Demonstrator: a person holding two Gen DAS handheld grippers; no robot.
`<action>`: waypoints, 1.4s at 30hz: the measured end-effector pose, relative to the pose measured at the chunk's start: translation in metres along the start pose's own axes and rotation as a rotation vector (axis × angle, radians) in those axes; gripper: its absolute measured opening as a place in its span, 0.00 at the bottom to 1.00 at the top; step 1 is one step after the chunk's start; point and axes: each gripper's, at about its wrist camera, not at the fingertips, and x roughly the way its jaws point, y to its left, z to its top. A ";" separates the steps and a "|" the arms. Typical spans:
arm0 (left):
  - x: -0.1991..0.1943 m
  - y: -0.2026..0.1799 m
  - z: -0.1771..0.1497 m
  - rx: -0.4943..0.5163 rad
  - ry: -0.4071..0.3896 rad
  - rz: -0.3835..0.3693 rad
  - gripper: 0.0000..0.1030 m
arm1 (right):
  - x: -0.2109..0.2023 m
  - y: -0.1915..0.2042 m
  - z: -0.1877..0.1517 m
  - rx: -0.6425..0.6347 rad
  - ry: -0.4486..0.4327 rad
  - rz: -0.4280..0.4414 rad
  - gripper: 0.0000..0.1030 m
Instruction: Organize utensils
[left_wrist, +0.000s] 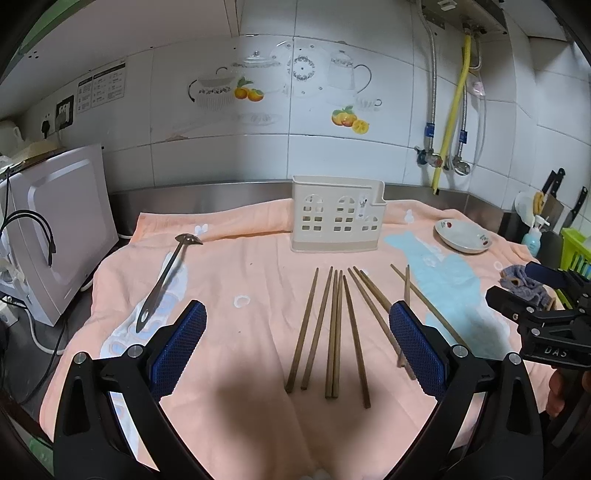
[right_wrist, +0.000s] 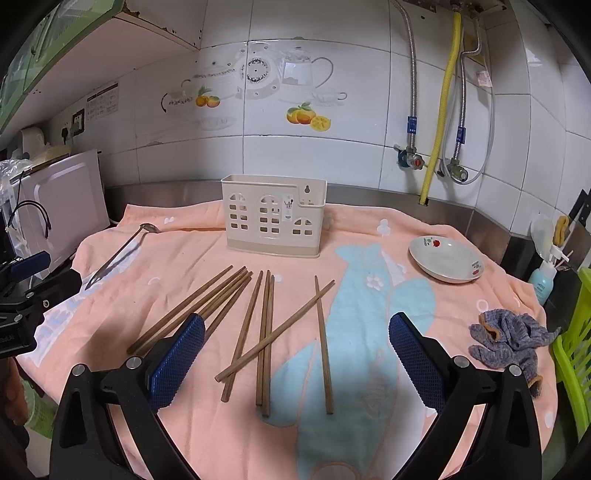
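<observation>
Several brown wooden chopsticks (left_wrist: 334, 332) (right_wrist: 266, 339) lie loose on a peach towel (left_wrist: 258, 280) (right_wrist: 192, 258). Behind them stands a cream utensil holder (left_wrist: 337, 214) (right_wrist: 273, 216) with window cut-outs, upright. A metal spoon (left_wrist: 164, 277) (right_wrist: 118, 254) rests at the left, bowl end farthest from me. My left gripper (left_wrist: 297, 328) hovers open above the near ends of the chopsticks, holding nothing. My right gripper (right_wrist: 297, 336) is open too, over the right-hand chopsticks, and shows at the right edge of the left wrist view (left_wrist: 539, 306).
A white dish (left_wrist: 463, 236) (right_wrist: 447, 263) with red marks sits at the right rear of the towel. A grey-blue cloth (right_wrist: 509, 339) lies near a green basket (right_wrist: 576, 350). A white appliance (left_wrist: 62, 229) stands at the left. Pipes and valves (right_wrist: 436, 162) hang on the tiled wall.
</observation>
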 end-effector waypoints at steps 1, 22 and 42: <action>0.000 0.000 0.000 0.001 -0.002 0.001 0.95 | 0.000 0.000 0.000 0.000 -0.002 0.001 0.94; -0.013 -0.001 0.002 0.012 -0.043 -0.004 0.95 | -0.013 0.001 0.001 0.001 -0.040 0.012 0.94; -0.035 -0.007 -0.001 0.031 -0.079 -0.001 0.95 | -0.033 0.001 -0.002 0.007 -0.080 0.019 0.94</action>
